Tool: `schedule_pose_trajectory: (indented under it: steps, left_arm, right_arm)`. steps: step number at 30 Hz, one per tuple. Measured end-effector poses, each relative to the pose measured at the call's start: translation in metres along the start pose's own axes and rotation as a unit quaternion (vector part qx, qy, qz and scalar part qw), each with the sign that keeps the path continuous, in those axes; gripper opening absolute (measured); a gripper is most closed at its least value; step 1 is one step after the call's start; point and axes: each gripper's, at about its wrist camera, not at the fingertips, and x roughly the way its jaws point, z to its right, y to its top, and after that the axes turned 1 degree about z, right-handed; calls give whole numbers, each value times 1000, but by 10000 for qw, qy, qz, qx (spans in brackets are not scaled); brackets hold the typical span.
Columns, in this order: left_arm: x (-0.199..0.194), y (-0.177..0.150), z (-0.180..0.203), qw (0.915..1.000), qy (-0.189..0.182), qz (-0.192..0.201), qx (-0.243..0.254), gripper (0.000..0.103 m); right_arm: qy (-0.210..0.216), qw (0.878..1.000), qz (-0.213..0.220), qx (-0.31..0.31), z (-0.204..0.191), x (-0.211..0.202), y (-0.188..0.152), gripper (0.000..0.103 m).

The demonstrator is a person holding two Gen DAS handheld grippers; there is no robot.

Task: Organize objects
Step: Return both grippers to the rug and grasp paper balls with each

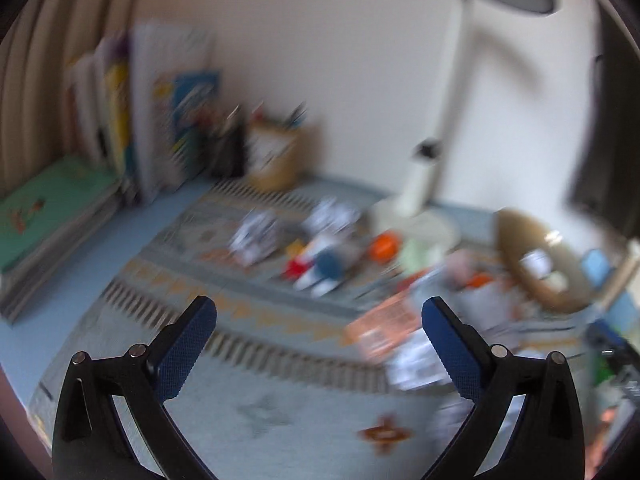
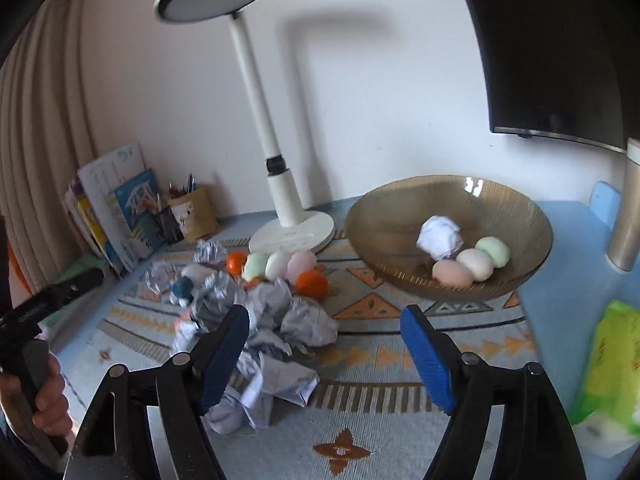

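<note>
Crumpled paper [image 2: 264, 384] is the closest thing to the right gripper [image 2: 324, 356], a loose heap of wads lying on the patterned mat [image 2: 360, 364], partly behind the left-hand blue pad and spilling toward the gap between the jaws, which are spread wide with nothing in them. Can't count the wads in the heap honestly, they run together. Just behind it sits a cluster of egg-shaped things: two orange ones [image 2: 312, 283], one pale green [image 2: 256, 266], one white [image 2: 279, 265], one pink [image 2: 302, 264], plus a dark blue ball [image 2: 183, 287] off to the side. Amber glass bowl [image 2: 400, 216] further back on the right holds one paper ball [image 2: 440, 237] and three eggs: pink [image 2: 452, 274], white [image 2: 475, 264], green [image 2: 493, 251]. White desk lamp [image 2: 280, 184] stands on the table between the pile and the bowl. Left gripper [image 1: 319, 324] is also released and holding nothing, hanging over bare mat with the clutter well beyond its tips; that view is too smeared to count anything. Books [image 2: 120, 208] lean against the wall, but no writing is readable on them or on the green packet [image 2: 612, 364].
</note>
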Motion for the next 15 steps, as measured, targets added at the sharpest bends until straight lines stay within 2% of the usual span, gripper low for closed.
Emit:
schedule_pose_trajectory:
  steps: [5,7,10,15]
  left_arm:
    - [27,-23,-24,9994,148,-183,-236,102]
    - [27,-23,-22,9998,46,-109,-159,102]
    - [31,-26,-16,9998,22,-215,-20,102]
    - [29,-30,-14,9997,45,-220,67,102]
  right_arm:
    - [-92,9997,-229,91,0,25,-25,77]
    - [-211,9989,-399,142,2,36,-24,77]
    - [-262,9982,-514,187,5,43,-24,77]
    - [-324,9983,-477,39,2,42,-26,79]
